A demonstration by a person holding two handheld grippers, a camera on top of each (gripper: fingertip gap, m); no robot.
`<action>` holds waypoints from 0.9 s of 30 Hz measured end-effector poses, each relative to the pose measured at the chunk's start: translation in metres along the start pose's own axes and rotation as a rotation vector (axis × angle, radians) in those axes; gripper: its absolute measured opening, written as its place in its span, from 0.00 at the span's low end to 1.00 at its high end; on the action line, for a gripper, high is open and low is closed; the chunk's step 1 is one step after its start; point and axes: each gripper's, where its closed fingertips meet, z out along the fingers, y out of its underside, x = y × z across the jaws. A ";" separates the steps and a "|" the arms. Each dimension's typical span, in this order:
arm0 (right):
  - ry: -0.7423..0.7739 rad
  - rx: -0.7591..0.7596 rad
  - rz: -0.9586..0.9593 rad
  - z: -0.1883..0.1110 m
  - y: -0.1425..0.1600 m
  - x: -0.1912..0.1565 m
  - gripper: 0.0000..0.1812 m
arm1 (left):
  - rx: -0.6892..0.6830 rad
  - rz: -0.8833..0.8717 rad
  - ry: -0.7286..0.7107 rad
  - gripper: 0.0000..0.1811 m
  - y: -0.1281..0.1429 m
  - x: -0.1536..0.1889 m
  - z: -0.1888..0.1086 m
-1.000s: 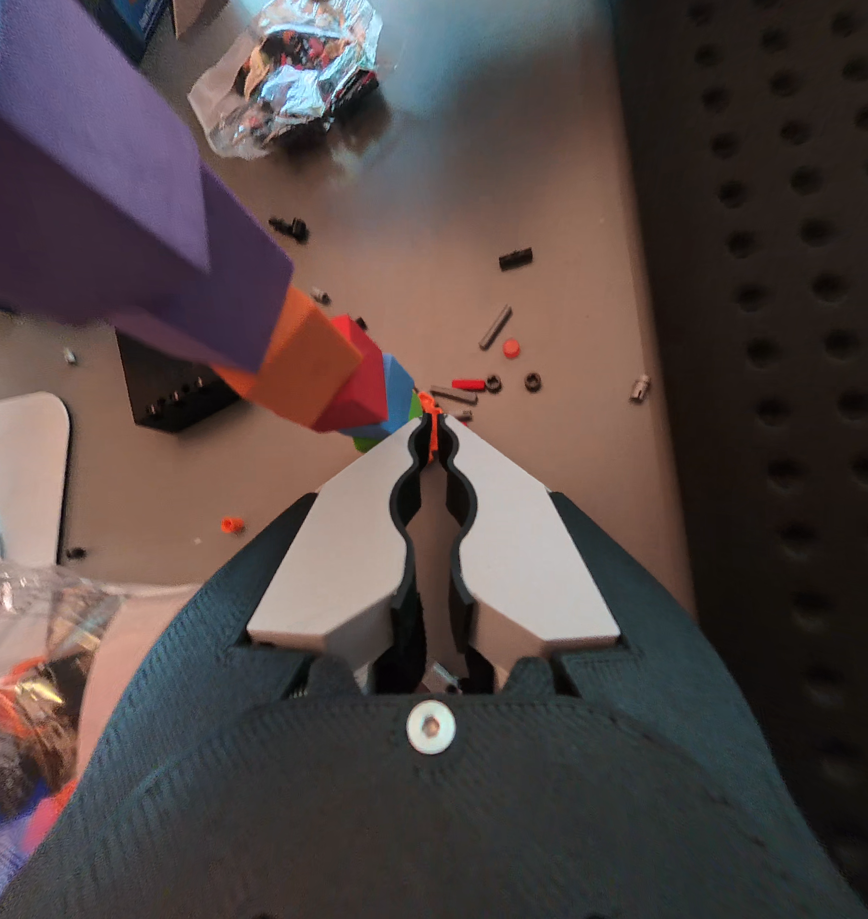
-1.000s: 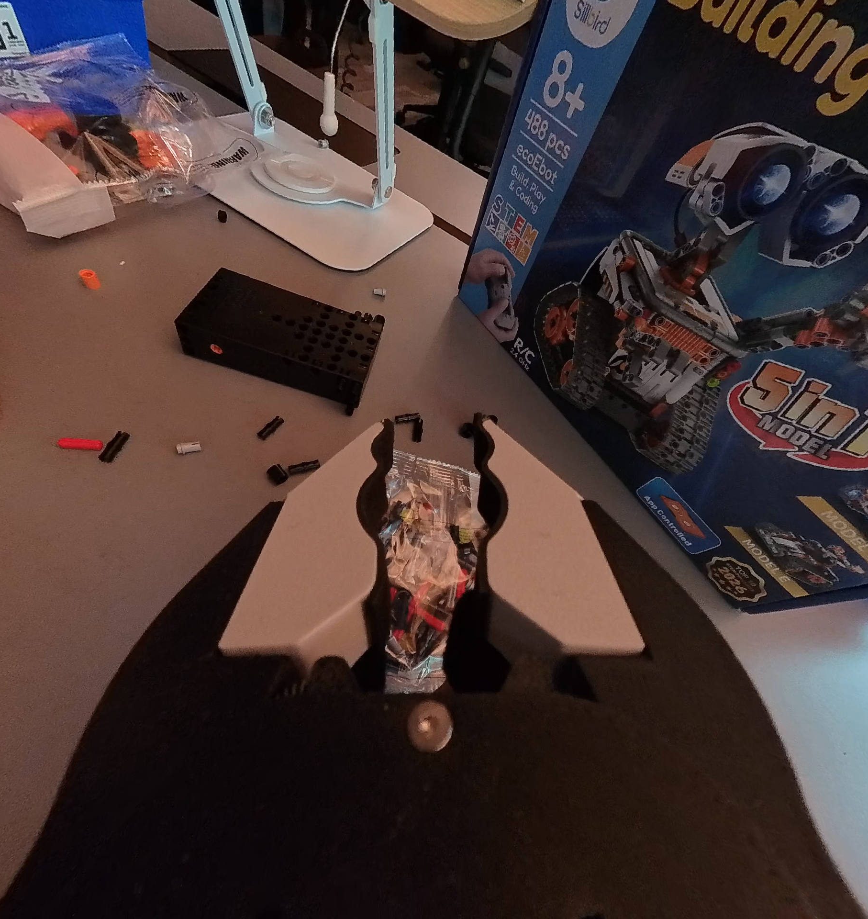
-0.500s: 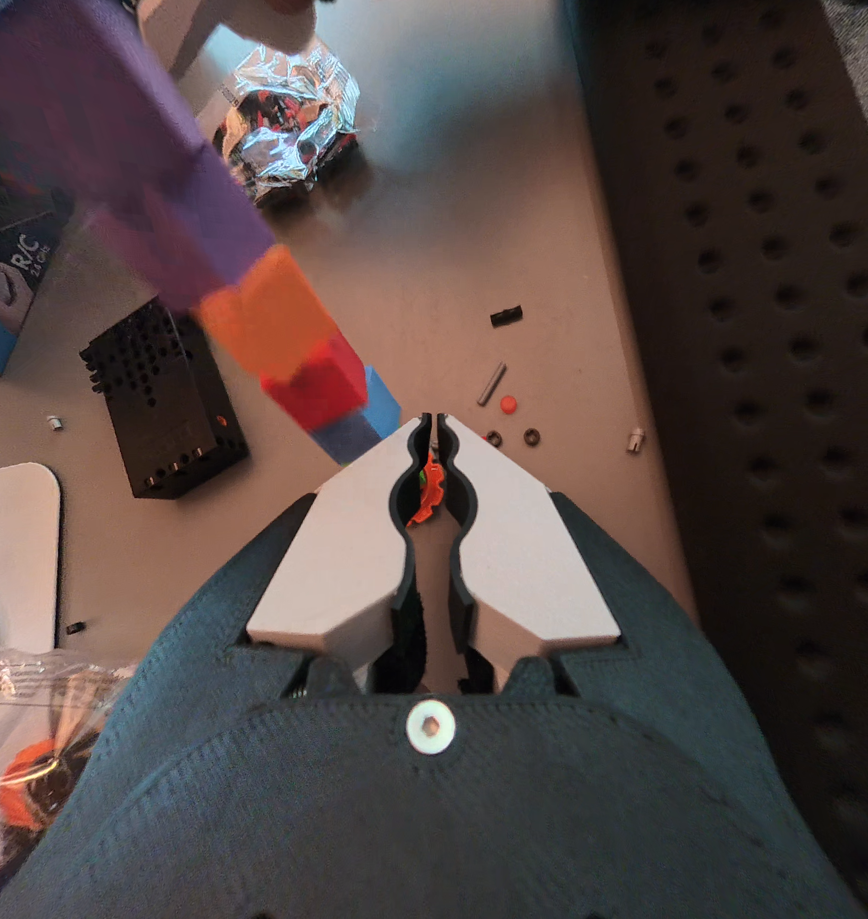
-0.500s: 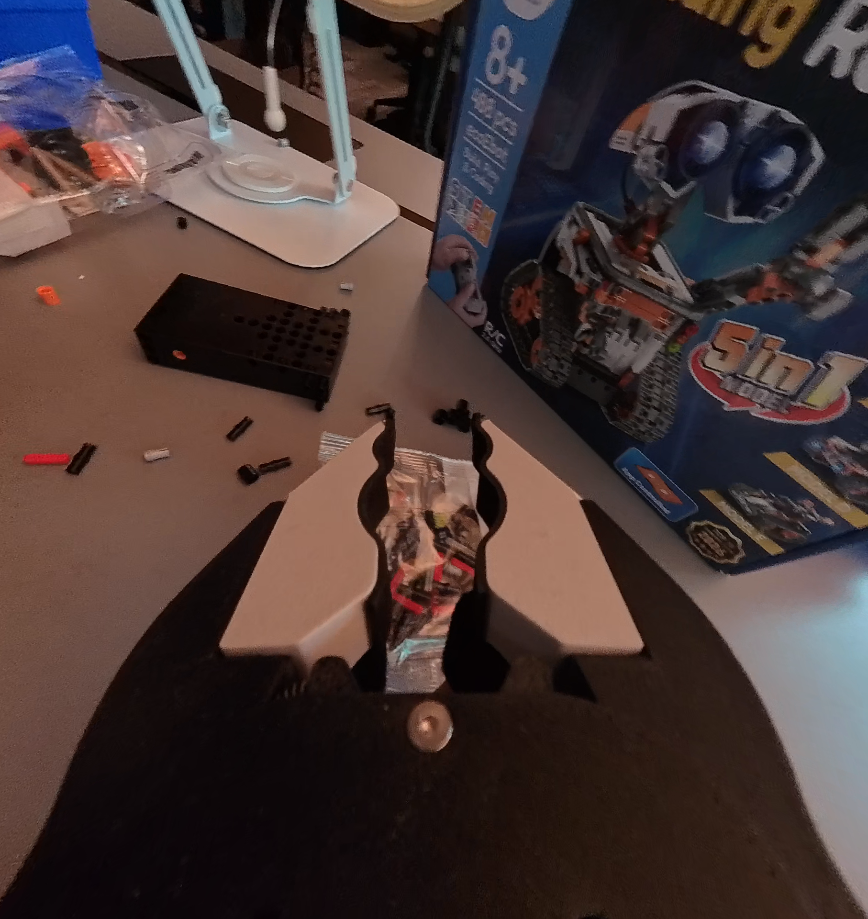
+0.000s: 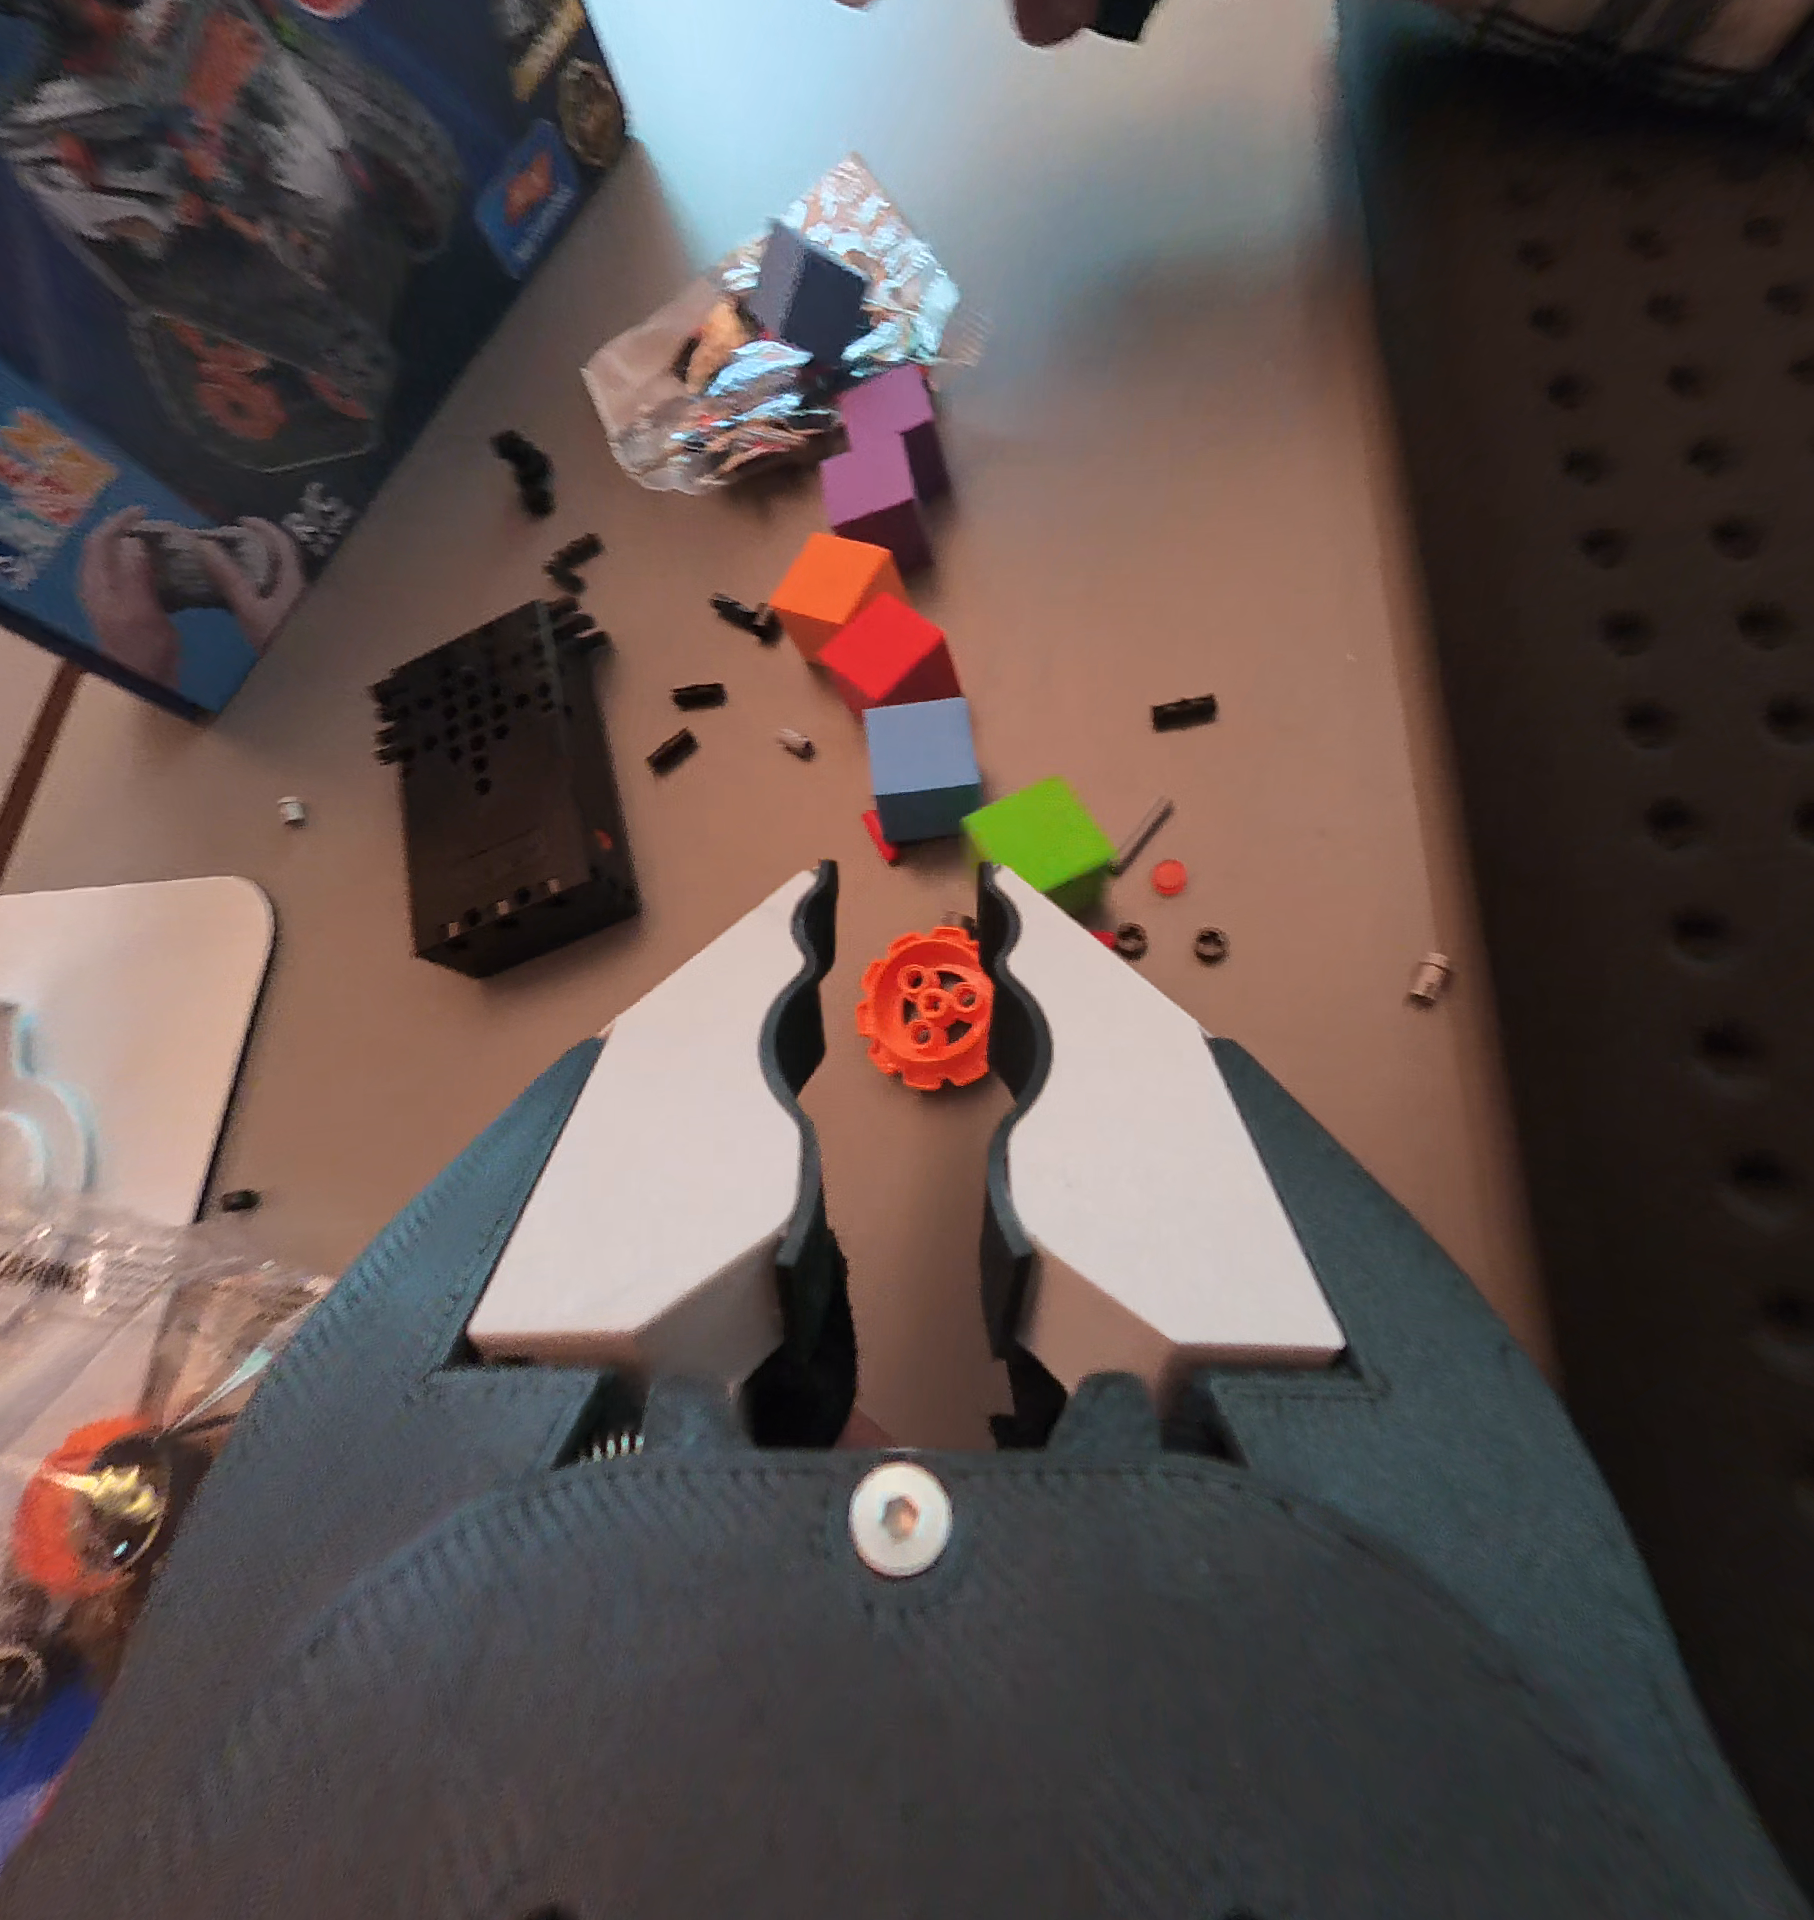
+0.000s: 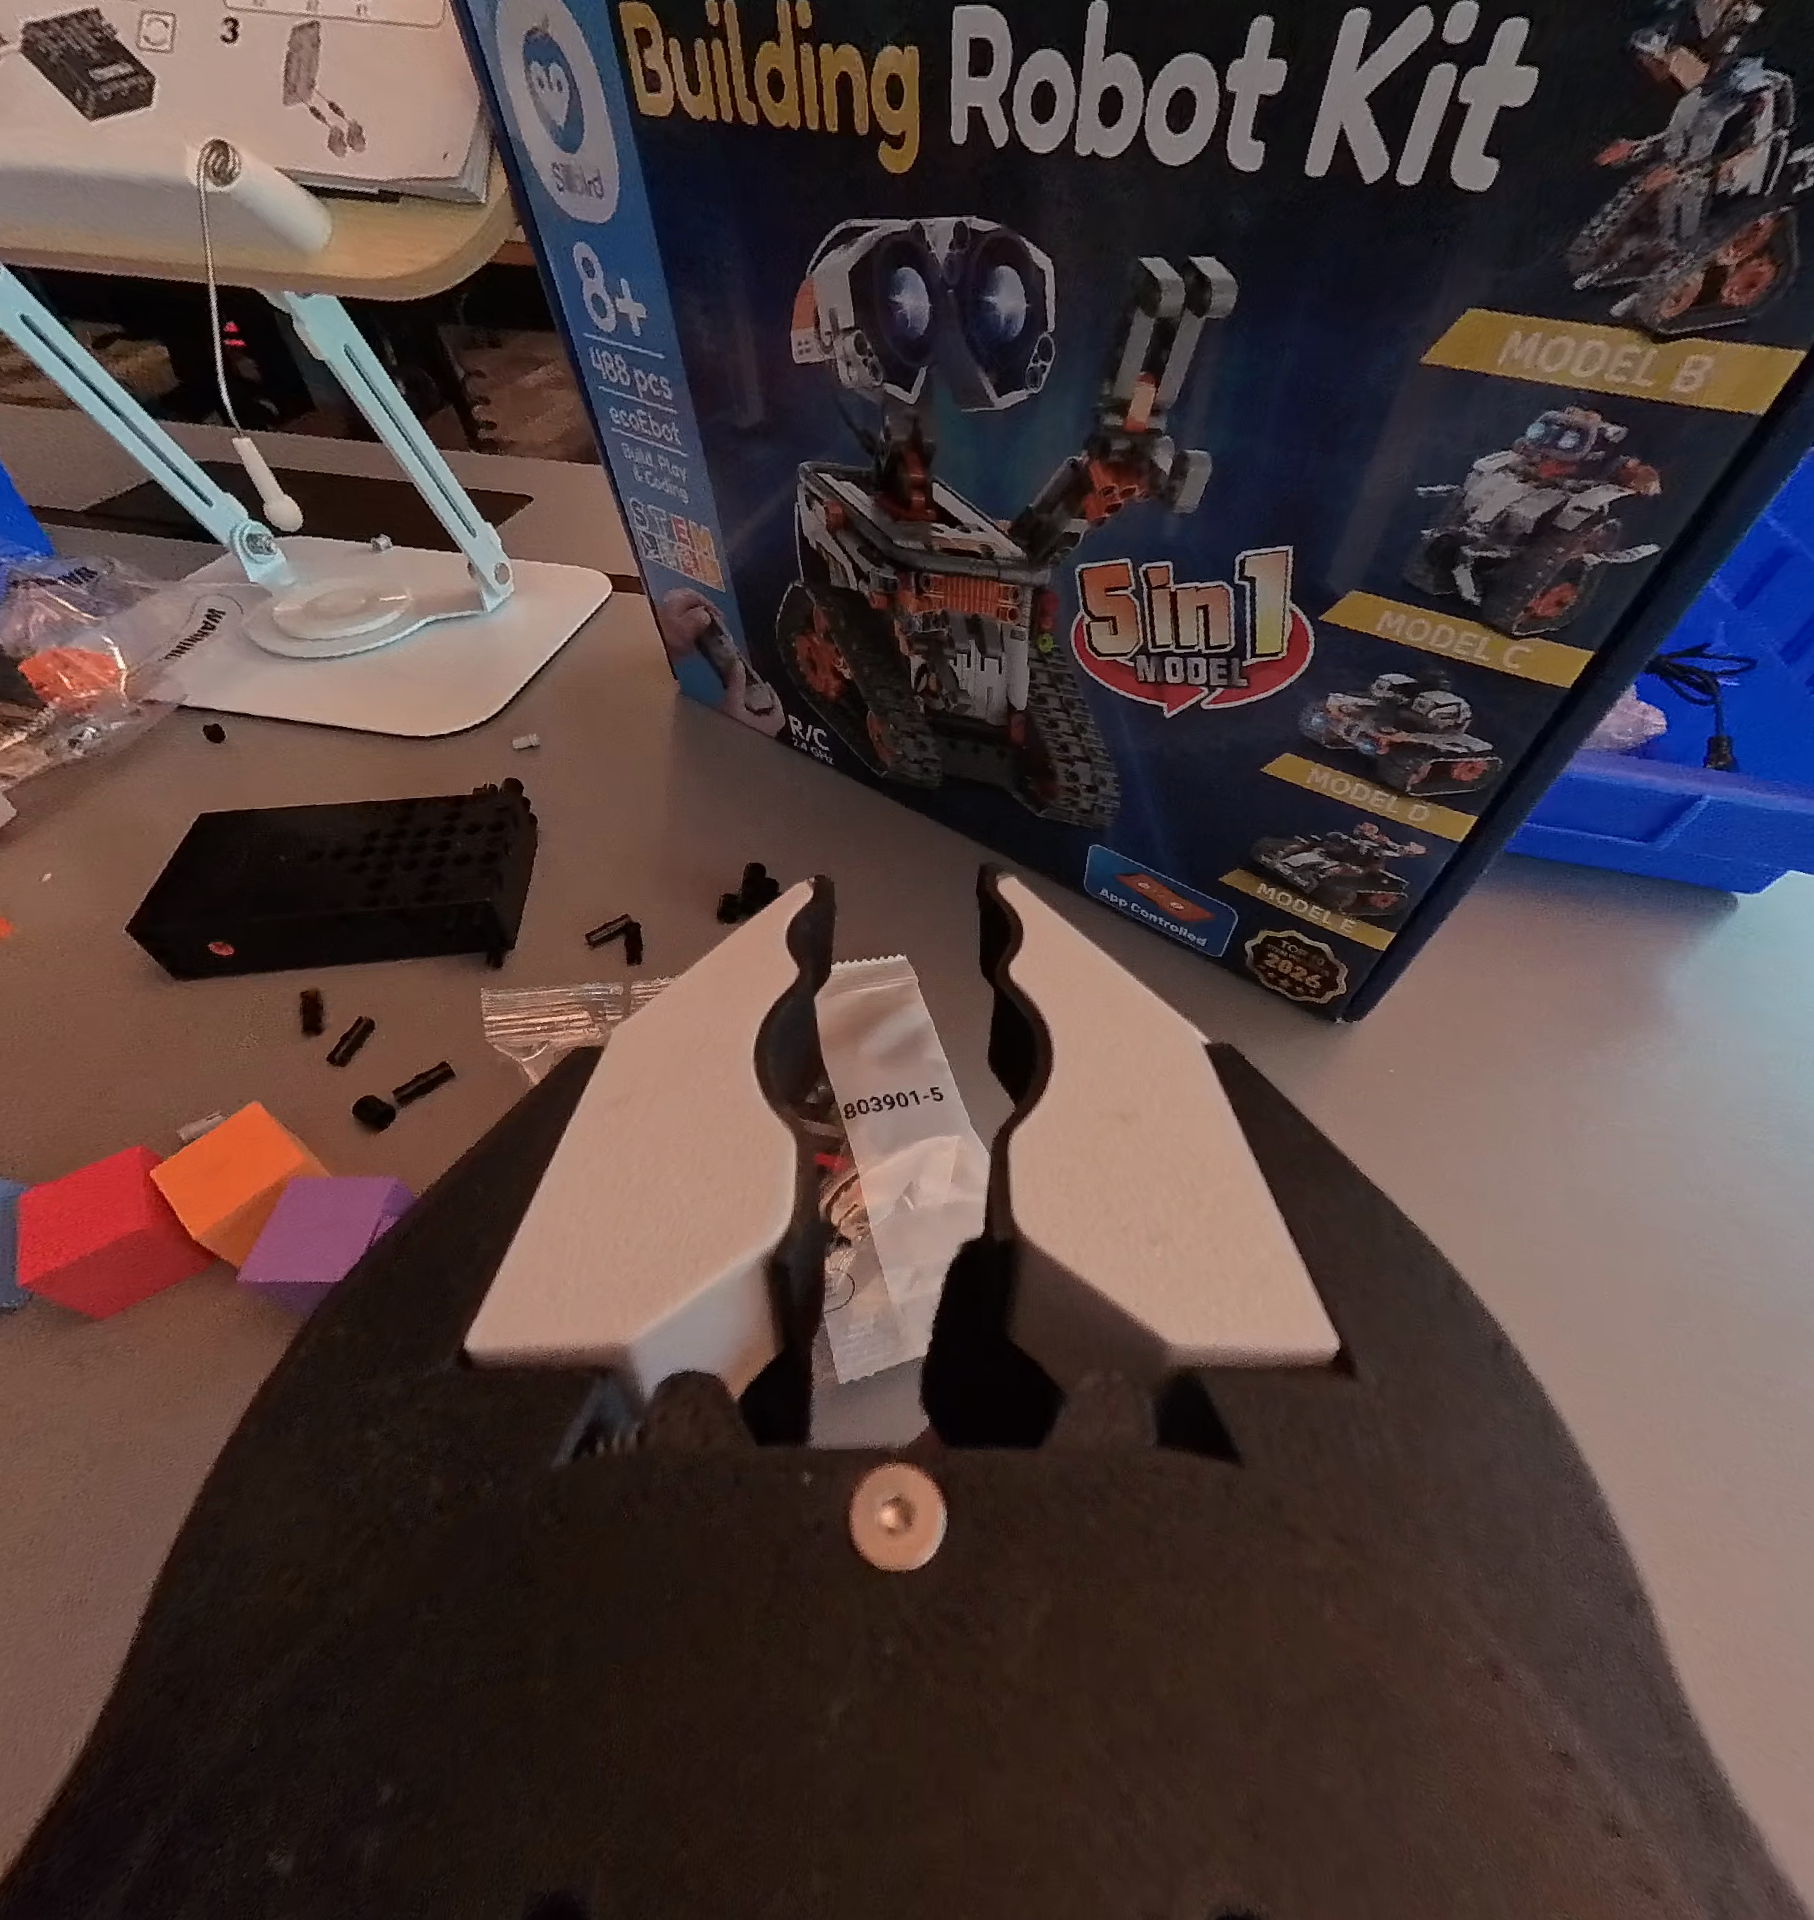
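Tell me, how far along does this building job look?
Early, it seems. Done: only a few pins sit in one end of the black perforated block. In hand: nothing is gripped. The left hand-held gripper is open around an orange gear wheel lying on the table; the right hand-held gripper is open over a small parts bag. Left: loose black pins and another bag of parts.

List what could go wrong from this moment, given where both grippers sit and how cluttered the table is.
1. The left gripper is open around the orange gear, which lies flat and leans toward the right finger; closing may flip it or push it away.
2. The green cube sits just beyond that fingertip and could get knocked.
3. The right gripper straddles a crinkled parts bag; a pinch may catch only loose film and slip.
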 end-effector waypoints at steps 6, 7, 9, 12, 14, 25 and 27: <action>-0.078 -0.024 -0.075 0.004 0.004 -0.021 0.16 | -0.007 0.015 -0.017 0.19 -0.005 0.004 0.008; -0.077 -0.035 -0.089 0.004 0.006 -0.022 0.16 | -0.018 0.027 -0.020 0.19 -0.006 0.006 0.011; -0.082 -0.057 -0.093 0.006 0.010 -0.023 0.16 | -0.038 0.048 -0.014 0.19 -0.007 0.010 0.017; -0.087 -0.059 -0.088 0.007 0.010 -0.024 0.16 | -0.069 0.061 0.040 0.22 -0.005 0.023 0.021; -0.090 -0.061 -0.089 0.007 0.011 -0.025 0.16 | -0.085 0.038 0.084 0.23 -0.004 0.032 0.018; -0.099 -0.051 -0.095 0.007 0.008 -0.030 0.16 | -0.212 -0.001 0.022 0.05 0.005 0.023 0.032; -0.100 -0.047 -0.086 0.007 0.007 -0.030 0.16 | -0.158 -0.023 0.021 0.03 -0.008 0.016 0.024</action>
